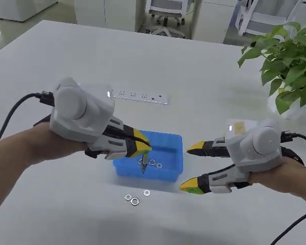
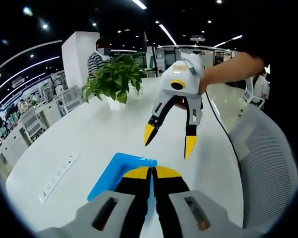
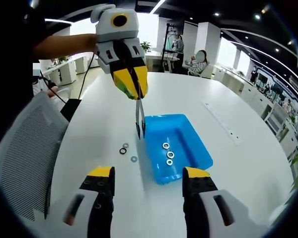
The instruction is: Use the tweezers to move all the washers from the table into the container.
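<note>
My left gripper (image 1: pixel 143 145) is shut on a pair of metal tweezers (image 1: pixel 143 164) that point down over the near left part of the blue container (image 1: pixel 166 140). Several washers (image 1: pixel 155 164) lie inside the container. Three washers (image 1: pixel 134 200) lie on the white table just in front of it. In the right gripper view the tweezers (image 3: pixel 139 119) hang from the left gripper (image 3: pixel 130 74), their tips above the container's (image 3: pixel 186 141) edge, near the loose washers (image 3: pixel 125 148). I cannot tell whether the tips hold a washer. My right gripper (image 1: pixel 186 167) stands open beside the container, holding nothing.
A white power strip (image 1: pixel 137 96) lies on the table behind the container. A potted plant (image 1: pixel 290 56) stands at the far right. Office chairs (image 1: pixel 166 13) stand beyond the far edge. The near table edge lies close below the loose washers.
</note>
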Tool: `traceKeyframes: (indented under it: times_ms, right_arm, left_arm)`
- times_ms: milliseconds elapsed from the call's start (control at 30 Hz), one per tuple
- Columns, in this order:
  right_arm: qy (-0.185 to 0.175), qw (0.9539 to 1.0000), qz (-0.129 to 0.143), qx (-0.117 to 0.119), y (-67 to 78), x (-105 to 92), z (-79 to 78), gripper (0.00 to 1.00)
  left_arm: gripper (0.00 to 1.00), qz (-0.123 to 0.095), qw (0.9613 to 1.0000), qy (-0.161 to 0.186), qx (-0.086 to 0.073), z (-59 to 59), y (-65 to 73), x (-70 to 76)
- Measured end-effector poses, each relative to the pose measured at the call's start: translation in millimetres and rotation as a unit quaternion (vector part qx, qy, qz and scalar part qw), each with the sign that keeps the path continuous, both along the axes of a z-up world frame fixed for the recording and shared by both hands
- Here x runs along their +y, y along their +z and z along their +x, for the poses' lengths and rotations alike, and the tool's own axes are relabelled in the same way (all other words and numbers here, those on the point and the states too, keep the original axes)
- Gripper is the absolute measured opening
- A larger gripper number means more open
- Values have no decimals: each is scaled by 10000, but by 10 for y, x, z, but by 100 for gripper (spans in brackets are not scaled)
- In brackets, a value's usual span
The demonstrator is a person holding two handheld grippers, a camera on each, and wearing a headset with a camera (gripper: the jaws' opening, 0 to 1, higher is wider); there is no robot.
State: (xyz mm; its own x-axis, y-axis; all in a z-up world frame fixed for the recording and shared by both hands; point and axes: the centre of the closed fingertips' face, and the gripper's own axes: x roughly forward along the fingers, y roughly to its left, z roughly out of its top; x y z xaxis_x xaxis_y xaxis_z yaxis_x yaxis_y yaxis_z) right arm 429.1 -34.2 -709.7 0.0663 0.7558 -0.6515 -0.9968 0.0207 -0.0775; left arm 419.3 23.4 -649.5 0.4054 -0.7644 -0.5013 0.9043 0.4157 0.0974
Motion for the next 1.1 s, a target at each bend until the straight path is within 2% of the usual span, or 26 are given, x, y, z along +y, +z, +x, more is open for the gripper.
traceKeyframes:
  times_ms: [233, 500, 667, 1100]
  right_arm:
    - [-8, 9999, 82, 110, -28, -55, -91, 62]
    - [12, 9997, 94, 215, -79, -86, -190, 62]
    - [13, 9997, 87, 228, -97, -102, -217, 62]
    - [-19, 9996, 43, 270, -166, -147, -276, 62]
  left_arm:
    - [6, -26, 10000, -32, 24, -52, -66, -26]
    - [6, -58, 9999, -75, 84, -102, -186, -64]
    - [6, -49, 9998, -106, 152, -113, -280, -82]
    - [6, -97, 9996, -157, 215, -123, -402, -147]
